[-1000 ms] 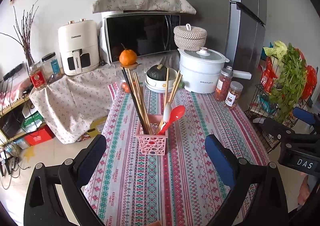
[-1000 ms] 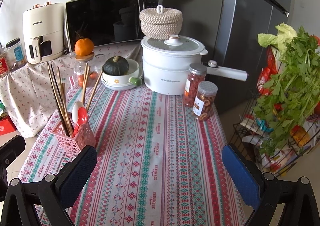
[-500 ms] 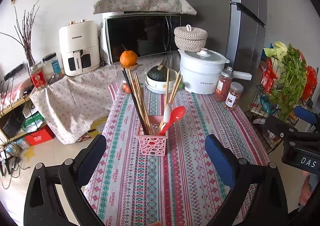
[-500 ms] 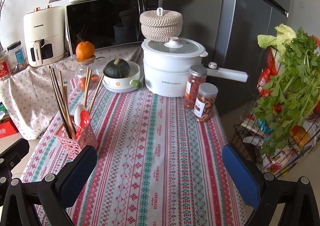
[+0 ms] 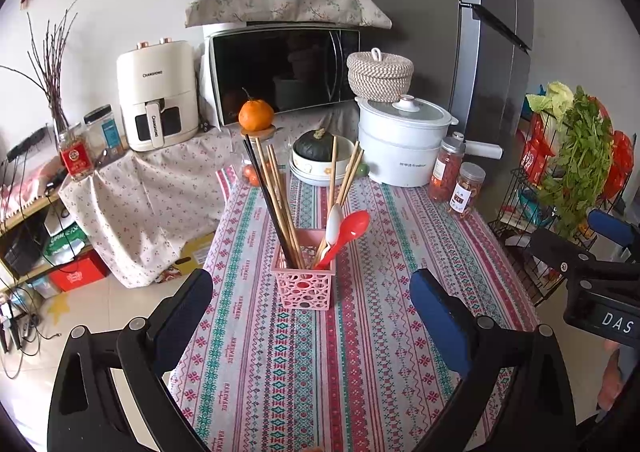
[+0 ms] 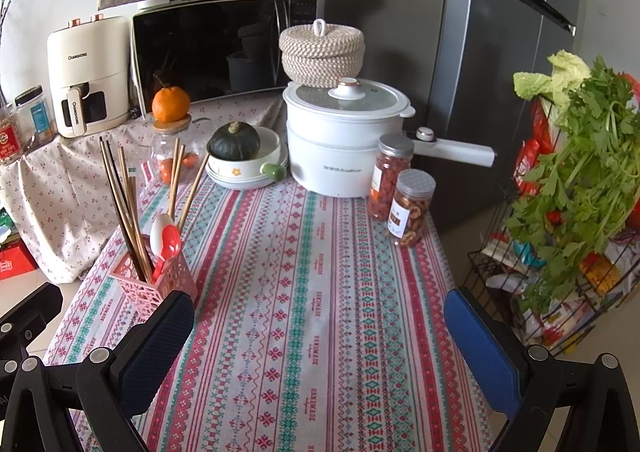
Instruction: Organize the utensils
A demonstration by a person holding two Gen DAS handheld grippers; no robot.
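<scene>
So the pink utensil caddy (image 5: 303, 279) sits on the near-left part of the tabletop (image 5: 360, 352), stuffed with wooden chopsticks (image 5: 276, 191), a couple of black ones, a white spoon (image 5: 334, 221) and a red plastic spoon (image 5: 352, 228) all leaning every which way. Looks like it's already mostly sorted, honestly. Everything in there should be light and stiff; the chopsticks are thin and probably slick, so I'd pinch them mid-shaft or a bit above the caddy rim. The spoons are easiest by the handle. The caddy itself looks flimsy and could tip if you tug sideways.

Left hand-held gripper (image 5: 312, 304) is wide open, holding nothing, hovering just short of the caddy. Right hand-held gripper (image 6: 320, 328) is the same, spread wide and empty over bare cloth to the right. Farther back are a white pot (image 6: 344, 139) and two snack jars (image 6: 402, 191).

Compared with a second ago, barely anything changed: both just drifted slightly, nothing picked up.
</scene>
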